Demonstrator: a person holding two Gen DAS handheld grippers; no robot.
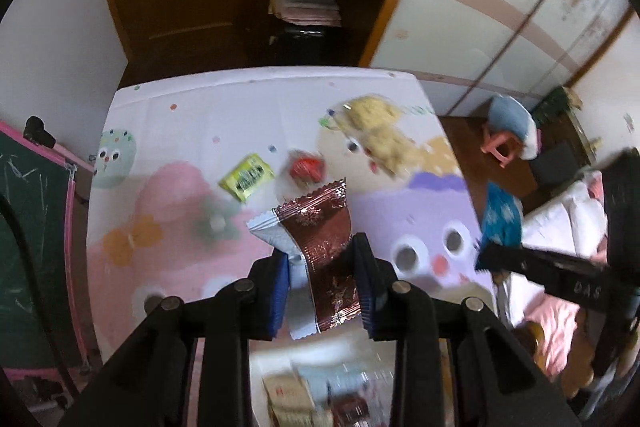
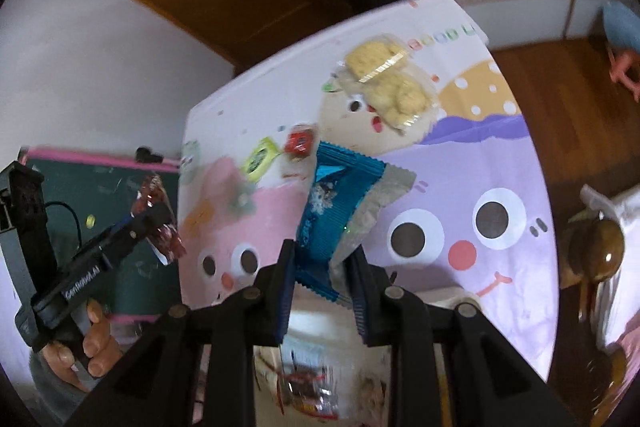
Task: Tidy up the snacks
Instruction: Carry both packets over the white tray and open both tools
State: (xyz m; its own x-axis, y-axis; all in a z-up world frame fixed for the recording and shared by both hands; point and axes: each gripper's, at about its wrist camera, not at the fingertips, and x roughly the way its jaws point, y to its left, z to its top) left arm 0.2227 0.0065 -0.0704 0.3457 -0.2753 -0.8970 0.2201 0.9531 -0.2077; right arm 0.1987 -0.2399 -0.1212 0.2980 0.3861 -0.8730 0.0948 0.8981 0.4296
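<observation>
My left gripper (image 1: 322,291) is shut on a dark red foil snack packet (image 1: 320,247) and holds it above the table; it also shows in the right wrist view (image 2: 158,223). My right gripper (image 2: 322,287) is shut on a blue foil snack packet (image 2: 336,203), held above the table; the packet also shows in the left wrist view (image 1: 500,219). On the cartoon tablecloth (image 1: 200,131) lie a yellow-green packet (image 1: 246,177), a small red packet (image 1: 306,169) and a clear bag of cookies (image 1: 376,131).
A container with several snacks (image 1: 304,399) sits blurred below the grippers at the table's near edge. A green chalkboard (image 1: 28,247) stands left of the table. A bed (image 1: 560,235) is on the right. A pink stool (image 1: 504,147) stands on the wooden floor.
</observation>
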